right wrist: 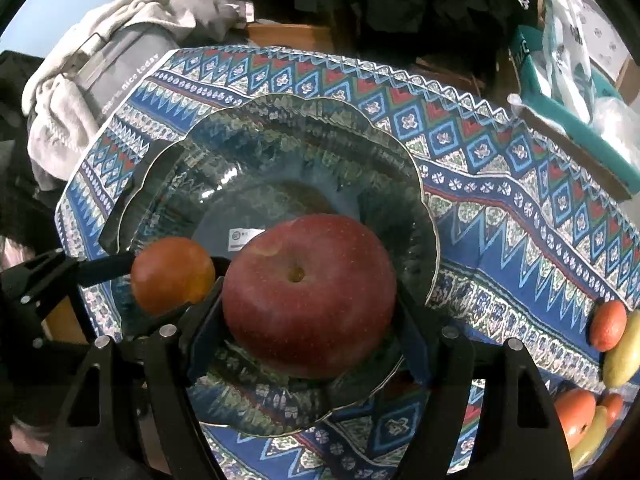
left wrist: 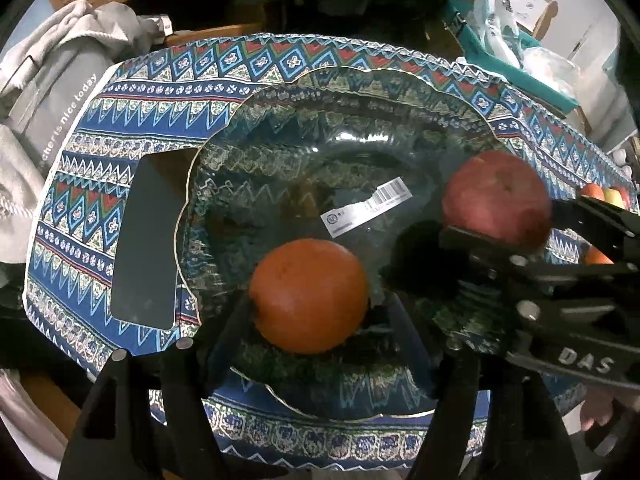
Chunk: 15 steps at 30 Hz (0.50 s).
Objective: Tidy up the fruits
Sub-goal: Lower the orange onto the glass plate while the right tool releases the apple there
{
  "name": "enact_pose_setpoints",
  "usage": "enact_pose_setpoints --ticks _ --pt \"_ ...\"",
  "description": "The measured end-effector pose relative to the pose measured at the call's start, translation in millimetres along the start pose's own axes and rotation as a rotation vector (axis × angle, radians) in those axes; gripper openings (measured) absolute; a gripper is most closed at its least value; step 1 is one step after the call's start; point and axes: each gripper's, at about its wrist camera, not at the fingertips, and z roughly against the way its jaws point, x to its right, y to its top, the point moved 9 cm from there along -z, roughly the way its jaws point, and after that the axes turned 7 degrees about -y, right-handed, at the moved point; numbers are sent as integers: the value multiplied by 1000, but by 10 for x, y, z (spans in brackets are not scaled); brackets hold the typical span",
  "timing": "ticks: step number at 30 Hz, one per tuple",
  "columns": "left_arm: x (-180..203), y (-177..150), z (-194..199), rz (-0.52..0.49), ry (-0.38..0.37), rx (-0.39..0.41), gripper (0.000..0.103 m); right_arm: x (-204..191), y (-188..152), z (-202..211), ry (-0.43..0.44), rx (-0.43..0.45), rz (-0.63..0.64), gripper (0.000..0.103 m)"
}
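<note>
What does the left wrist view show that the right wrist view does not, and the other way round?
Only the left wrist view shows the barcode on the sticker in the bowl, and a hand behind the right gripper.

Only the right wrist view shows the apple's stem hollow and the bananas among the fruit on the cloth.

Both show the glass bowl on the patterned cloth, the orange between the left gripper fingers, the apple, and grey clothing.

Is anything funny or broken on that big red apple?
Yes. The red apple over the glass bowl has a pale nick near its top left edge, like a small chip or bite in the skin.
</note>
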Motion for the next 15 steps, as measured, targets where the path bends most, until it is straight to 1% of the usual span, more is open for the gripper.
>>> enact_pose_setpoints --ticks 5,8,10,15 --pt "6 -10 65 -12 7 6 73 -11 -19 -11 -5 -5 7 77" --pt "16 21 100 -13 -2 16 73 -11 -42 -12 -25 -3 24 77" --pt "22 47 138 -27 10 29 73 -8 -52 0 -17 1 22 78" --pt "86 87 242 -39 9 54 73 29 78 231 19 75 -14 77"
